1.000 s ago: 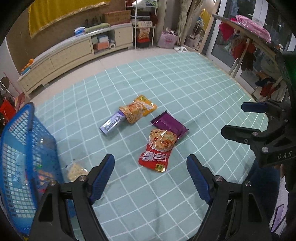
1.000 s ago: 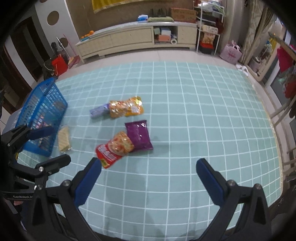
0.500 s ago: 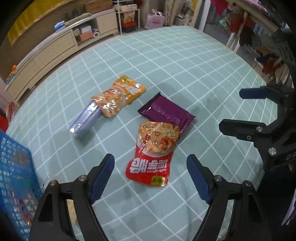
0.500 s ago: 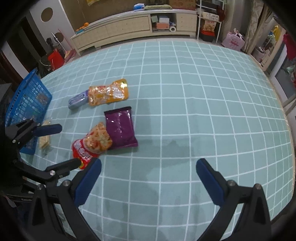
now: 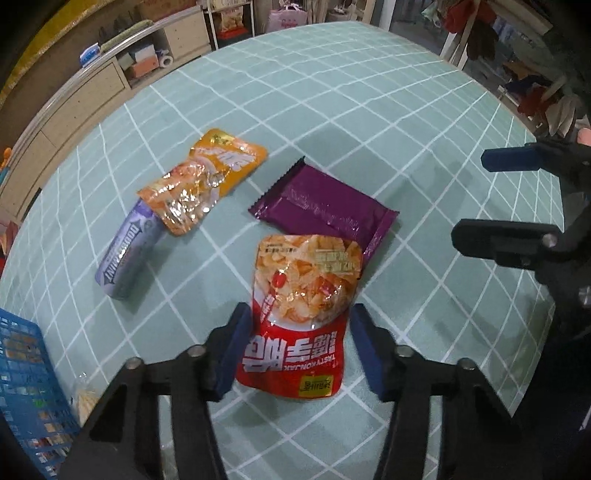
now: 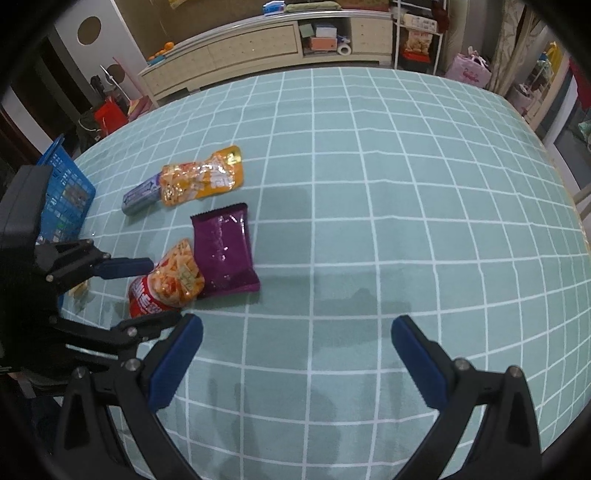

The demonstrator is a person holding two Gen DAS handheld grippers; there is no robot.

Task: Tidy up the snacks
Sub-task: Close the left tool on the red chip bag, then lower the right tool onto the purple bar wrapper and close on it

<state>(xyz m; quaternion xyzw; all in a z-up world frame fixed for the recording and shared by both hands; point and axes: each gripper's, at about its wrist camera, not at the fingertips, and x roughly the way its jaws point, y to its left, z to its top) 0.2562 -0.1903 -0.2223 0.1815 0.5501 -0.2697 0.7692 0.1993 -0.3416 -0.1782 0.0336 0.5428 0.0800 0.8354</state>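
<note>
A red snack packet (image 5: 306, 280) lies flat on the teal checked mat (image 5: 424, 122), its top edge over a purple packet (image 5: 325, 210). My left gripper (image 5: 299, 312) points down over the red packet, its jaws closing with the packet between the blue pads, which stand just off its edges. An orange packet (image 5: 207, 181) overlaps a lilac wrapped bar (image 5: 125, 254) further left. My right gripper (image 6: 295, 325) hangs open over bare mat to the right of the packets, nothing between its fingers. In the right wrist view, the left gripper (image 6: 160, 290) flanks the red packet (image 6: 173, 284).
A blue mesh basket (image 5: 26, 387) stands at the mat's left edge with a clear snack pack (image 5: 86, 398) beside it. A long low sideboard (image 6: 240, 51) runs along the back wall. A clothes rack (image 5: 491, 33) stands at the right.
My left gripper has come down over the red packet and its jaws have narrowed around it. The right gripper has sunk a little toward the mat and stays wide.
</note>
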